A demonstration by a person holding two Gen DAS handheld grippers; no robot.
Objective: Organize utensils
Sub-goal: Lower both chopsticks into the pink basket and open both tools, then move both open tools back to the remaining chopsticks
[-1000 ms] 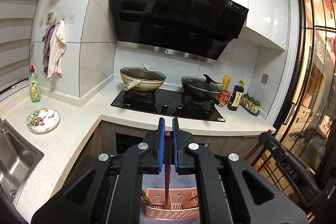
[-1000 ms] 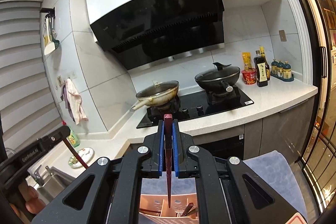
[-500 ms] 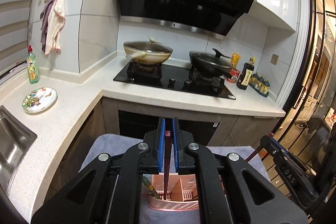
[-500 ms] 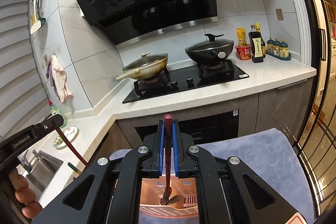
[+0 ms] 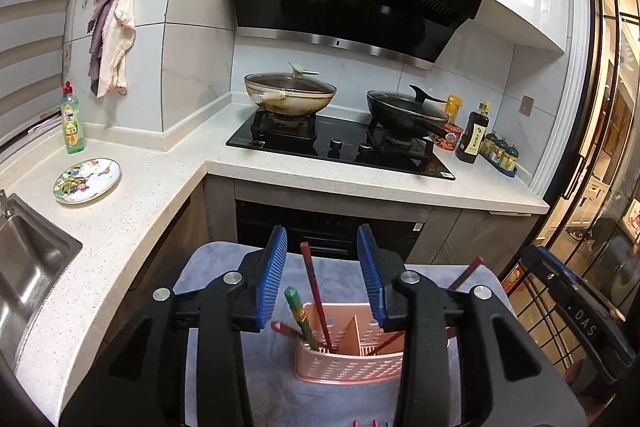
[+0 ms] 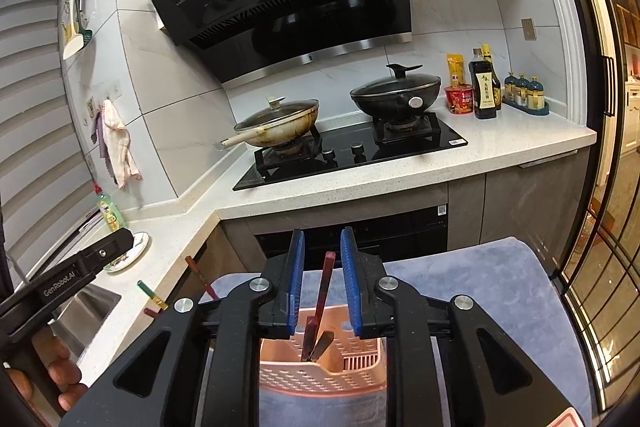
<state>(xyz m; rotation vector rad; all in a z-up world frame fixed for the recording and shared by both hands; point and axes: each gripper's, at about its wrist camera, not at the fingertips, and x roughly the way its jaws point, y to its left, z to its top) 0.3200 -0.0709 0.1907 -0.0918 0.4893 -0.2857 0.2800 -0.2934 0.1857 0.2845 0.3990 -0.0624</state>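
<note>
A pink perforated utensil basket (image 5: pixel 349 363) stands on a grey-blue cloth (image 5: pixel 280 379); it also shows in the right wrist view (image 6: pixel 320 371). My left gripper (image 5: pixel 322 277) is open just above it. A dark red chopstick (image 5: pixel 316 303) stands loose in the basket's left compartment beside a green-tipped chopstick (image 5: pixel 297 307). My right gripper (image 6: pixel 322 277) is open above the basket. A dark red chopstick (image 6: pixel 320 303) leans free between its fingers, its lower end in the basket. The other gripper shows at the far right of the left view (image 5: pixel 576 315) and at the left of the right view (image 6: pixel 68 279).
An L-shaped white counter holds a gas hob (image 5: pixel 340 147) with a cream wok (image 5: pixel 290 95) and a black wok (image 5: pixel 406 113). Sauce bottles (image 5: pixel 472 139) stand to the right. A painted plate (image 5: pixel 86 181), a green soap bottle (image 5: pixel 72 123) and a steel sink (image 5: pixel 24 267) are at left.
Both grippers have opened and let go of their red chopsticks, which now stand in the basket. Both views have tilted down and moved closer to the basket.
</note>
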